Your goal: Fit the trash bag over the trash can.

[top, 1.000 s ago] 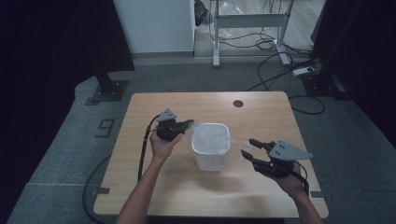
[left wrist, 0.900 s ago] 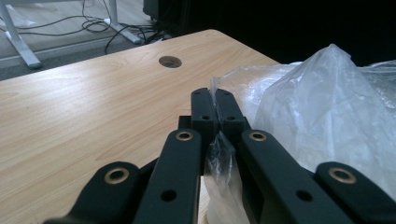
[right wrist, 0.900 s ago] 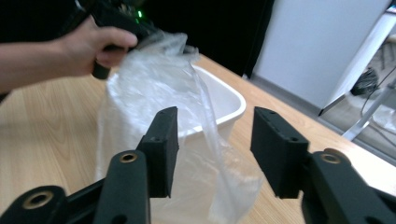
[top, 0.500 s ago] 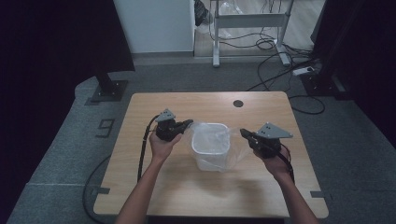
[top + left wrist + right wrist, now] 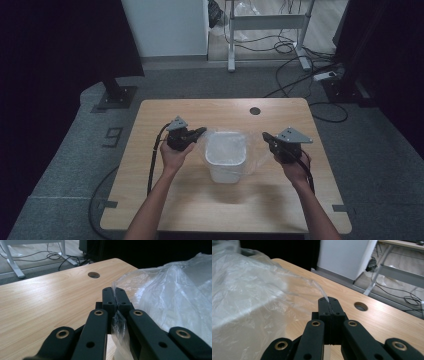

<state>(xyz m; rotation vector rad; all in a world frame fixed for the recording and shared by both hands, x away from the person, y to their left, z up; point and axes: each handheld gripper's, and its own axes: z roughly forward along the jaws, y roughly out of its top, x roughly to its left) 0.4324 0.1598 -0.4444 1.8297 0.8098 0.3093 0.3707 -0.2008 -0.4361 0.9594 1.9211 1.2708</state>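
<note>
fingers (image 5: 115, 296) (image 5: 329, 305) pinch plastic bag (image 5: 250, 150) over bin (image 5: 226, 167).

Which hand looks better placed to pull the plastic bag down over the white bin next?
Neither clearly. The left tongs and the right tongs are each shut on the plastic bag, on opposite sides of the white bin. Probably both pull together.

A white bin (image 5: 226, 159) lined with a clear plastic bag (image 5: 252, 150) stood near the middle of the wooden worktop (image 5: 150, 200). The left hand-held gripper (image 5: 201, 132) pinched the bag's rim on one side, and the right hand-held gripper (image 5: 265, 136) had just closed on the opposite rim. A round hole (image 5: 255, 111) lay near the far edge.
</note>
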